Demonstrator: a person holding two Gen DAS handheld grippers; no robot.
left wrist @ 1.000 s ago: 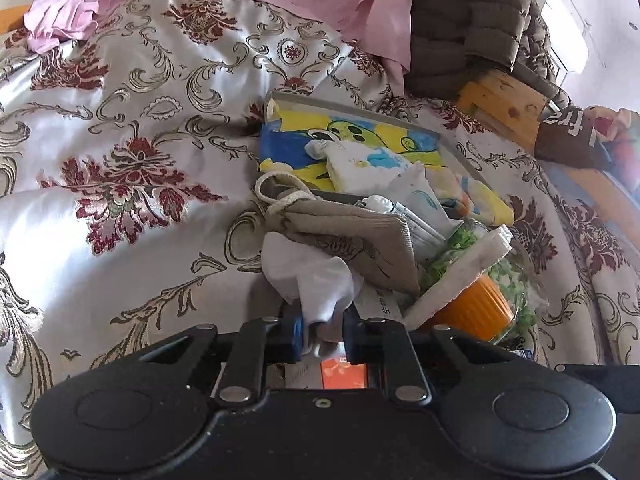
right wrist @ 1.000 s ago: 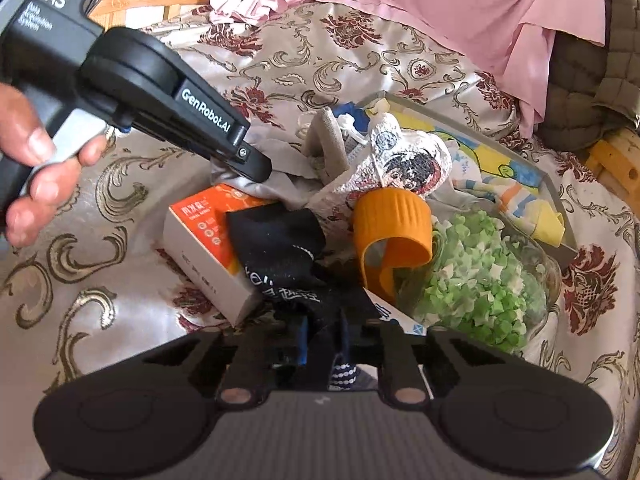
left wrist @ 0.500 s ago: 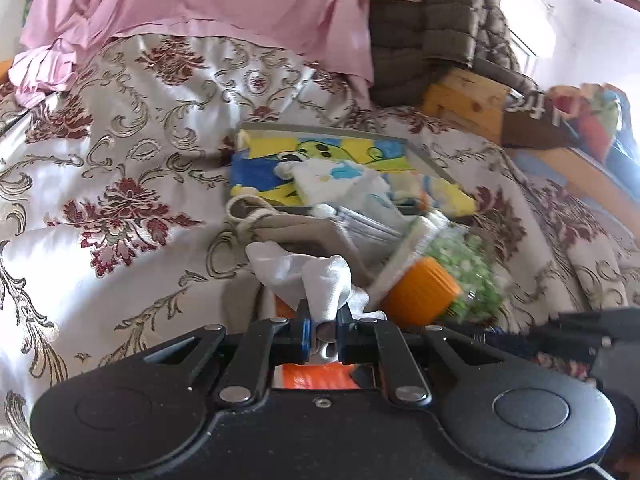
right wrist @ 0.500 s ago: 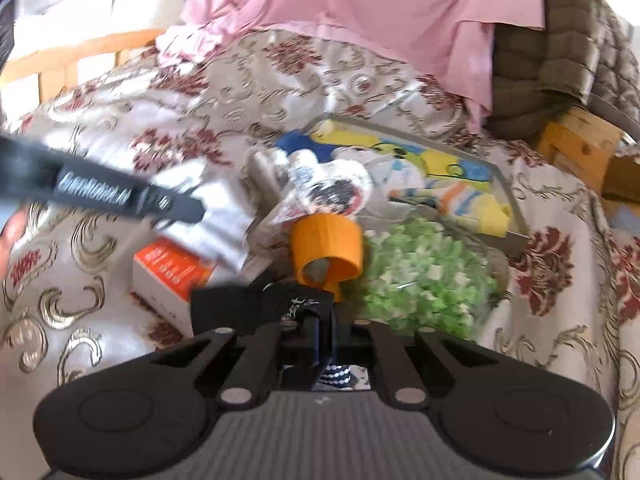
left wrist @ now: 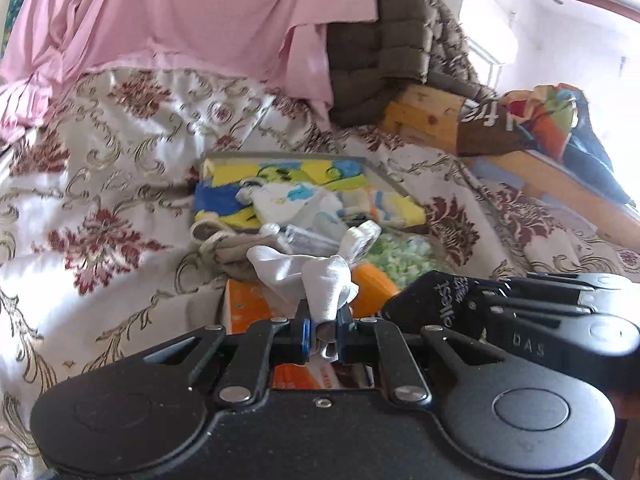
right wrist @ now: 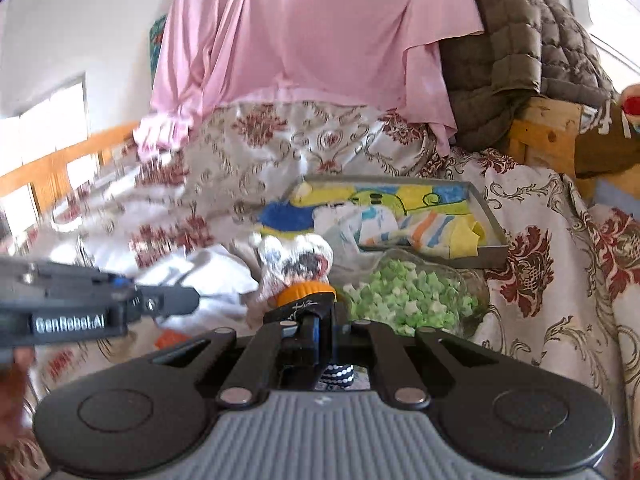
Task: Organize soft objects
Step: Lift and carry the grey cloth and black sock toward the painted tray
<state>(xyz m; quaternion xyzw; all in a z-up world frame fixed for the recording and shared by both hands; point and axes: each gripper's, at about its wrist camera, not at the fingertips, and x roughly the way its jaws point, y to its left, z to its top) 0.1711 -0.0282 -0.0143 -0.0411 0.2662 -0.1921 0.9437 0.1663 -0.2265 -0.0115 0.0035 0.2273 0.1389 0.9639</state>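
**A:** Left wrist view: left gripper [left wrist: 323, 330] is clamped on a white sock [left wrist: 316, 280], bottom center, over an orange box [left wrist: 246, 306].

**B:** Yep. Right wrist view, right gripper [right wrist: 326, 330] pinches a black sock [right wrist: 302, 308] bottom center; gray tray [right wrist: 486, 216] of folded cloths sits center right on the floral bedspread [right wrist: 532, 320].

You are working in a home bedroom: a shiny floral-patterned satin bedspread [left wrist: 100, 200] is filling the frame's left, a pink draped sheet [right wrist: 304, 36] is hanging top centre, a brown quilted blanket [right wrist: 516, 40] lying upper right.
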